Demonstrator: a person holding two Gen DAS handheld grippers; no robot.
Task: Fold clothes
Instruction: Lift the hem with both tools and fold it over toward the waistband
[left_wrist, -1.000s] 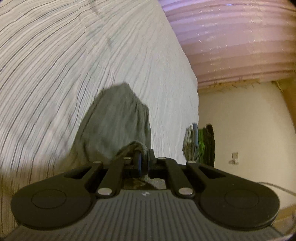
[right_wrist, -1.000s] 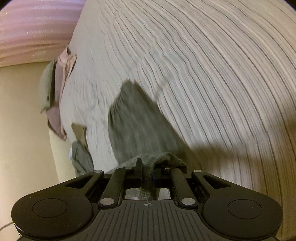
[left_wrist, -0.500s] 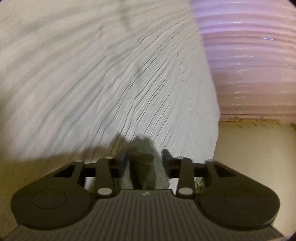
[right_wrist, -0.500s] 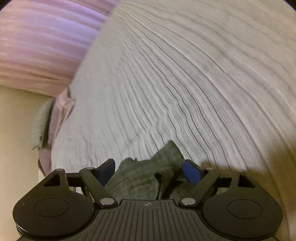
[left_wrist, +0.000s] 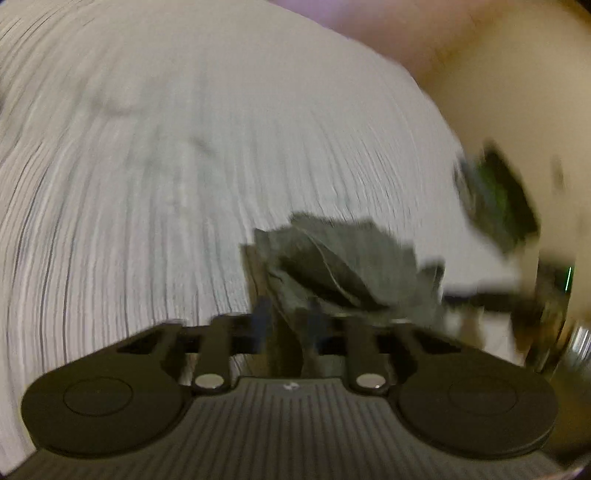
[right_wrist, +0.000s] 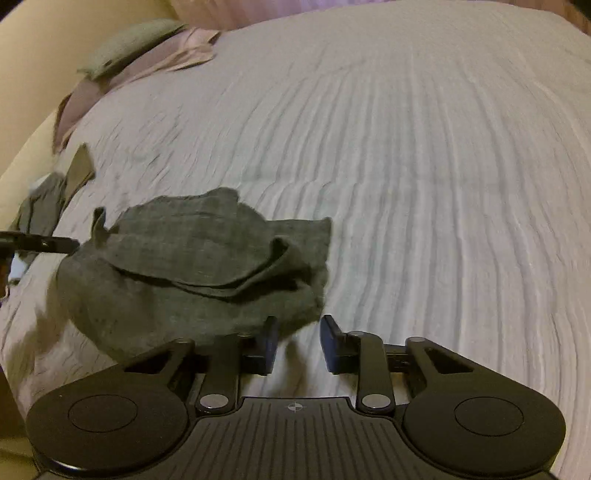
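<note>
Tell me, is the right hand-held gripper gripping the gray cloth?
No, the right hand-held gripper is open over bare bedspread, beside the gray cloth.

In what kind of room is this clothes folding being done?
Most likely a bedroom. The grey garment lies on a wide bed with a striped white cover, more clothes are piled at its far corner, and a pink curtain hangs behind.

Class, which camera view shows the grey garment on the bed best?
The right wrist view: the grey garment lies crumpled on the striped bedspread, almost wholly visible. The left wrist view is blurred, showing only bunched folds between its fingers.
</note>
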